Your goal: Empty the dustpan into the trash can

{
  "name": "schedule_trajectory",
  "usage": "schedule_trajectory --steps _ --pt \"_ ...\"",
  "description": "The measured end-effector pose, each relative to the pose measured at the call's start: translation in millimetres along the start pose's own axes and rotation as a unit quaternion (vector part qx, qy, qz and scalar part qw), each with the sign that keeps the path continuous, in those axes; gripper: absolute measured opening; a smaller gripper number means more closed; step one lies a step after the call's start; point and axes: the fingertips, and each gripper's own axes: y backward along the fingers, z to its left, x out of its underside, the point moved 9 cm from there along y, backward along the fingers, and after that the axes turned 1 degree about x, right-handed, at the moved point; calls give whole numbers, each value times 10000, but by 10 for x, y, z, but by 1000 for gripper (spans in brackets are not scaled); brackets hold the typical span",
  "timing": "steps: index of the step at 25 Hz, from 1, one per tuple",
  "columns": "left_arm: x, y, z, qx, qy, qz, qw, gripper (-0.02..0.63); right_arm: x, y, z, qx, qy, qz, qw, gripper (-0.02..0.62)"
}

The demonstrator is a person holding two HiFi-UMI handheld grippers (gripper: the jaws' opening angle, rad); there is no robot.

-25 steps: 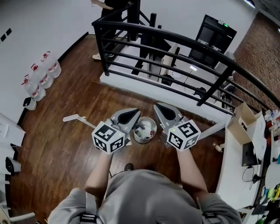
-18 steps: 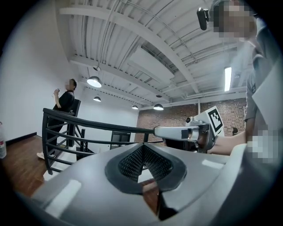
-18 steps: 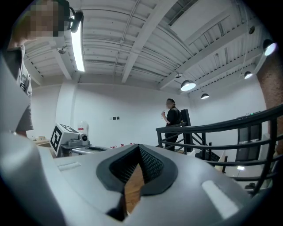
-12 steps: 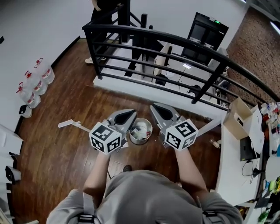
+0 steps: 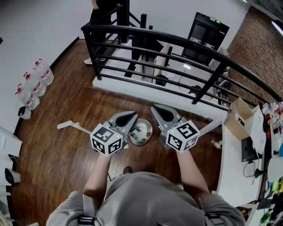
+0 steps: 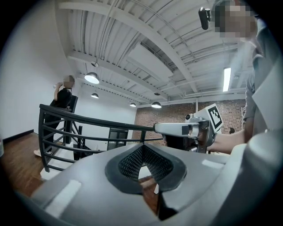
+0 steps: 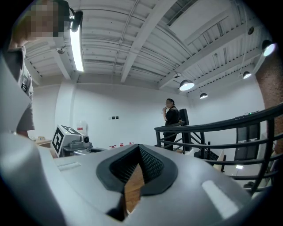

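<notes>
A person's left tool (image 5: 128, 117) and right tool (image 5: 160, 112) are held level and side by side at waist height, each with its jaws drawn together and nothing between them. In the left gripper view the dark ribbed pads (image 6: 130, 162) meet at their tips, leaving only a small notch through which the wood floor (image 5: 57, 159) shows. The right gripper view shows the same closed notch. A marker cube sits at the back of each tool, the left cube (image 5: 106, 140) and the right cube (image 5: 183, 136), just ahead of the person's bare forearms.

The trash can (image 5: 140, 143), a round metal bin, stands on the floor directly below the gap between the two tools. Litter (image 5: 140, 130) lies inside it.

A white long-handled implement (image 5: 73, 126) lies flat on the floor to the left of the can, near the left tool. Whether this is the dustpan cannot be told from these views, and neither tool touches it.

Beyond the can a black metal railing (image 5: 177, 42) curves across the room above a lower level. Another person (image 5: 99, 11) stands at its far end, and a dark screen (image 5: 208, 28) stands behind it. Large water jugs (image 5: 33, 86) line the white wall at left. At right an open cardboard box (image 5: 239, 117) sits on a white table (image 5: 232, 176).
</notes>
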Motion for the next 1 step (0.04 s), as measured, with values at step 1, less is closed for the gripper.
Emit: schedule_trajectory --steps 1 --pt "7 -6 -7 0 4 3 10000 6 2 9 -6 -2 -1 -3 10000 0"
